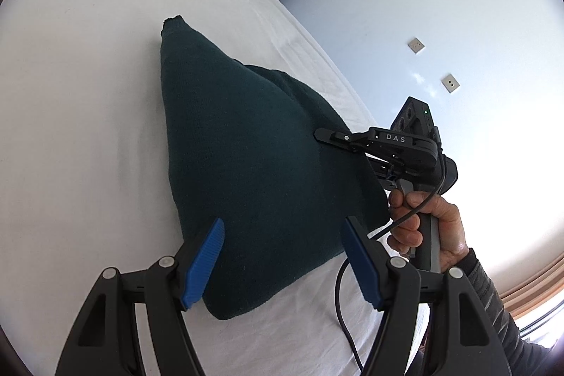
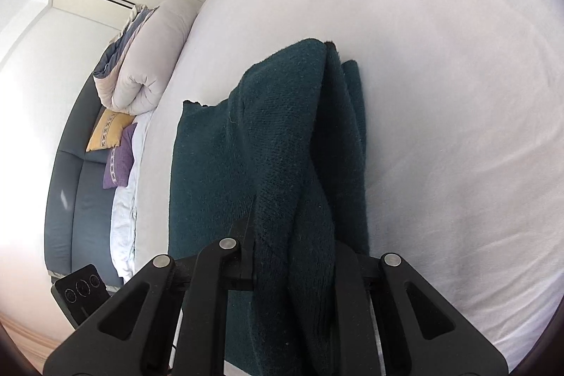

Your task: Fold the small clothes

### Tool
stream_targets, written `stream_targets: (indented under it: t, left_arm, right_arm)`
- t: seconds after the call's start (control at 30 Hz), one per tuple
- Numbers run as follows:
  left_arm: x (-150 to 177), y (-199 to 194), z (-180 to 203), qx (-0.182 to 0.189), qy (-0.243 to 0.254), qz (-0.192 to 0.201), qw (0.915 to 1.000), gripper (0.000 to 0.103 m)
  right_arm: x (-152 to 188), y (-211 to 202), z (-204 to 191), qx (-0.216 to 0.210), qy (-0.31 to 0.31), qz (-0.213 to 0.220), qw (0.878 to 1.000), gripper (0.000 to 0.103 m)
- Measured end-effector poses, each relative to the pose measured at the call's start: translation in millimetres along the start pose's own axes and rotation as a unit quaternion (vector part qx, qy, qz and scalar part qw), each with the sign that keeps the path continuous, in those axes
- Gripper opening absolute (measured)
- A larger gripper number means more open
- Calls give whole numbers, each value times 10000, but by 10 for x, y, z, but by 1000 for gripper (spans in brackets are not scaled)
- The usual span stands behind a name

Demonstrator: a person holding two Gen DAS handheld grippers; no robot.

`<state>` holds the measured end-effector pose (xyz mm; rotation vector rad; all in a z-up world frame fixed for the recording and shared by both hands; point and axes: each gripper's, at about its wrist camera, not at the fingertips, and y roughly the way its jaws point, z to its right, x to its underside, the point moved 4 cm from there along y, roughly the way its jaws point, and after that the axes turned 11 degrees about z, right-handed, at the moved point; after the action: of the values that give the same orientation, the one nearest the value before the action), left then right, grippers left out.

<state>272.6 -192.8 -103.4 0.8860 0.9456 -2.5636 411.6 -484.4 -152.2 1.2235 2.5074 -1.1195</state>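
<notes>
One edge of the dark teal knitted garment [image 1: 253, 164] is held up off the white-sheeted bed [image 1: 77, 129], mid-fold.

The right hand-held gripper [image 1: 329, 136] is seen clamped on a bunched edge of the knit, its jaws closed tight with the fabric draped between them; that edge is lifted, presumably so it can be carried across the rest. The left hand-held gripper [image 1: 283, 256] is held wide apart, nothing between its blue ribbed pads [image 1: 204, 265], poised just above the near corner — judged ready to pin or take that corner. The remainder of the garment is left lying on the bed, its far tip pointing away.
</notes>
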Motion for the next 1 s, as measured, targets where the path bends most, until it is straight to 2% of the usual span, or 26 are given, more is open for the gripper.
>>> stream_targets:
  t: [0.1, 0.17, 0.3, 0.37, 0.47, 0.5, 0.53, 0.67, 0.77, 0.83, 0.9, 0.93, 1.0]
  left_arm:
    - [0, 8, -54, -25, -22, -3, 10000, 70]
    - [-13, 37, -55, -43, -62, -10, 10000, 70]
    - [-6, 24, 13, -83, 141, -15, 9999, 70]
    - [-12, 4, 10, -123, 191, 5, 9997, 70]
    - [-40, 5, -1, -144, 155, 41, 9998, 70]
    - [-45, 8, 15, -151, 175, 48, 9997, 70]
    - [-51, 13, 35, -154, 213, 49, 9996, 70]
    - [-73, 65, 156, -235, 488, 54, 9985, 70]
    - [-122, 150, 257, -304, 745, 88, 9967, 70]
    - [-149, 242, 296, -408, 874, 98, 9953, 70]
    - [-124, 402, 279, -575, 981, -71, 9935, 70]
    - [-91, 492, 254, -681, 1019, -220, 9922, 69]
    - [-3, 617, 179, -786, 1039, -413, 9906, 67]
  right_arm:
    - [22, -139, -30, 47, -116, 54, 9999, 12]
    - [4, -212, 69, 214, -274, -94, 9994, 12]
    - [38, -123, 134, -192, 460, -181, 9986, 17]
    - [47, -220, 110, -154, 498, -115, 9986, 20]
    - [113, -382, 9, -1, 161, 120, 9998, 33]
    - [142, -481, -24, 36, 91, 223, 9997, 45]
    - [163, -570, -64, 72, 47, 316, 9995, 48]
    - [286, -1157, -12, 282, -252, 628, 9973, 48]
    - [465, -1463, -59, 297, -621, 641, 9956, 46]
    - [597, -1528, -94, 456, -974, 532, 9928, 44]
    - [737, -1523, -43, 762, -1281, 371, 9881, 39]
    - [786, -1505, 31, 963, -1317, 300, 9861, 33]
    - [840, -1476, 226, 1129, -1136, 243, 9868, 34]
